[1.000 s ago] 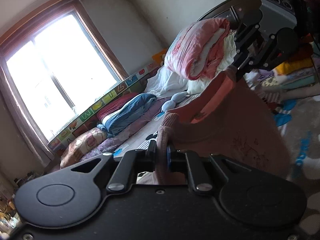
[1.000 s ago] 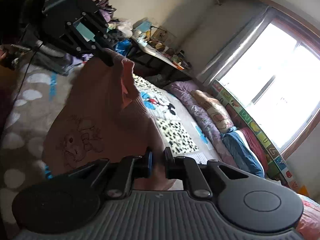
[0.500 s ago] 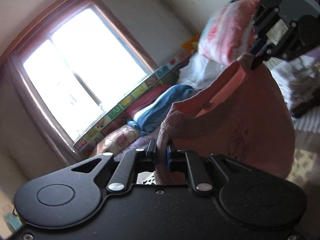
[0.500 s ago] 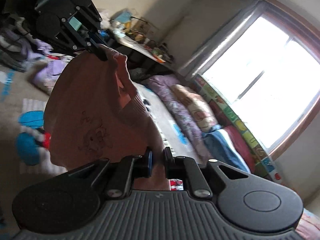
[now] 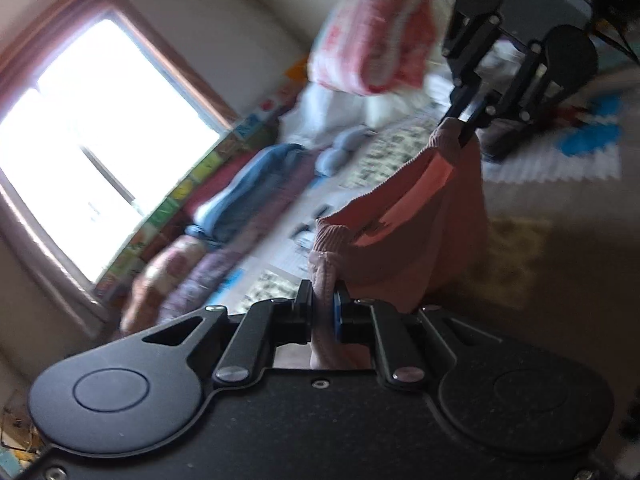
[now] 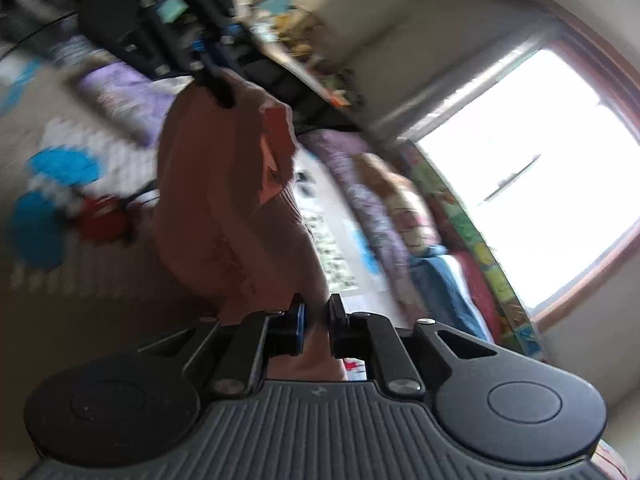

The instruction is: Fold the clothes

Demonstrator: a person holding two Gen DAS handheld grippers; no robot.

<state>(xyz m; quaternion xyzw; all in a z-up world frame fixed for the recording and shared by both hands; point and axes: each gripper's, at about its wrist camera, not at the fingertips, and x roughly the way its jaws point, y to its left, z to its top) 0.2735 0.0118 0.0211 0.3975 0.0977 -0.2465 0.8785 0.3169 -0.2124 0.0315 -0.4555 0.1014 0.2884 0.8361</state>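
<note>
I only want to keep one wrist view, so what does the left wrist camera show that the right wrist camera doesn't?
Only the left wrist view shows the rolled pink-and-white quilt and the white bedding under it. Only the right wrist view shows the cluttered shelf by the wall and the folded purple cloth. Both show the pink sweater hanging between the left gripper and right gripper, each shut on an edge, plus the window, the blue cushion and the blue-patterned rug.
</note>
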